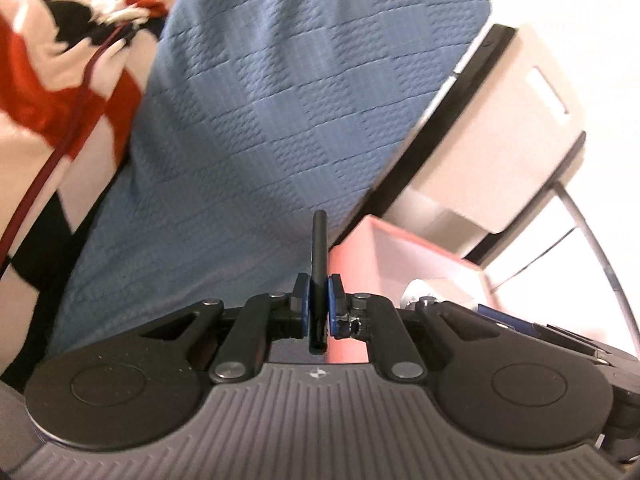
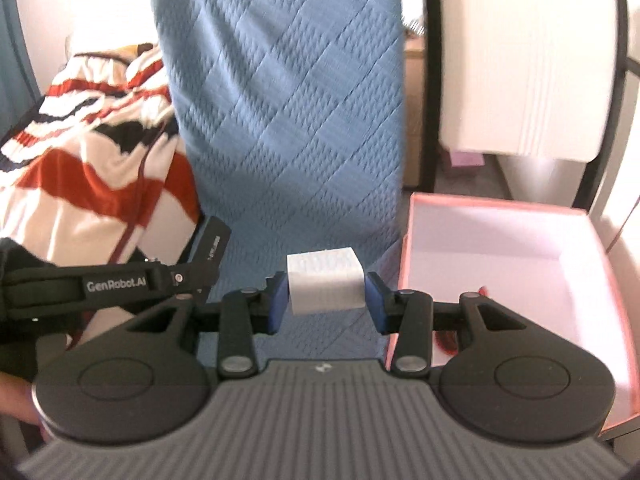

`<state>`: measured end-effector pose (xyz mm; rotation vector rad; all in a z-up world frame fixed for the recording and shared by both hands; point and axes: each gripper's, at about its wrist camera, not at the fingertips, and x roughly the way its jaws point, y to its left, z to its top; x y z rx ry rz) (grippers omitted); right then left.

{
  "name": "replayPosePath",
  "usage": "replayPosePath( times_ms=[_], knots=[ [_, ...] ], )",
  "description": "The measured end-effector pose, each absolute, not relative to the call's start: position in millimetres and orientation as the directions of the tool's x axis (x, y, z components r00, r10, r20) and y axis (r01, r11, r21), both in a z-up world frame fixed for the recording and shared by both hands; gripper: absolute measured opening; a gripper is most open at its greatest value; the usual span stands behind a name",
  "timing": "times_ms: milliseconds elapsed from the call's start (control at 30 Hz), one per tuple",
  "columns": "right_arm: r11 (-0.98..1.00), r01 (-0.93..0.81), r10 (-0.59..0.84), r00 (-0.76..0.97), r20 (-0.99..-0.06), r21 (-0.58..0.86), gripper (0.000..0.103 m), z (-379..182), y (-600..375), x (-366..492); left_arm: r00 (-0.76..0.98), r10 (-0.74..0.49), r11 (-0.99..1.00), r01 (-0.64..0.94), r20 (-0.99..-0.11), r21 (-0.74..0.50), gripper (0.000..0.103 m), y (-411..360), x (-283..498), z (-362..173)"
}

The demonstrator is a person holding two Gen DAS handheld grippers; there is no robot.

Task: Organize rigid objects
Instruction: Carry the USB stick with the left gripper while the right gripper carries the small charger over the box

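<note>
My left gripper [image 1: 319, 300] is shut on a thin black rod [image 1: 319, 256] that stands upright between the blue pads, above the blue quilted bed cover [image 1: 280, 100] and beside the pink box [image 1: 420, 256]. My right gripper [image 2: 326, 296] is shut on a white cube [image 2: 325, 283], held over the blue cover [image 2: 288, 100] just left of the open pink box [image 2: 520, 256]. The box has a white inside; something red [image 2: 483, 290] lies in it, mostly hidden behind my right finger. The left gripper's body [image 2: 160, 276] shows at the left of the right wrist view.
A red, white and black blanket [image 1: 60, 80] lies left of the blue cover, also in the right wrist view [image 2: 92, 168]. A white storage bin in a black frame [image 1: 500, 128] stands to the right; it shows too in the right wrist view [image 2: 528, 60].
</note>
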<state>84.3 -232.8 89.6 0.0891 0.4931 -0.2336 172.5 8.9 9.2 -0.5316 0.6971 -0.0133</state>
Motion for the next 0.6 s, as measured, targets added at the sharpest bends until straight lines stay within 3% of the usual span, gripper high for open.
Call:
replayPosePath(
  times_ms=[367, 600],
  knots=[
    [0.949, 0.310, -0.263, 0.877, -0.403, 0.055, 0.045, 124.8, -286.0, 40.8, 0.785, -0.244, 0.889, -0.053, -0.570, -0.454, 0.011, -64.0, 195.6, 58.4],
    [0.930, 0.359, -0.291, 0.844, -0.451, 0.073, 0.045, 109.2, -338.3, 27.5, 0.753, -0.295, 0.891, -0.006, -0.588, -0.454, 0.011, -124.4, 221.9, 51.6]
  ],
)
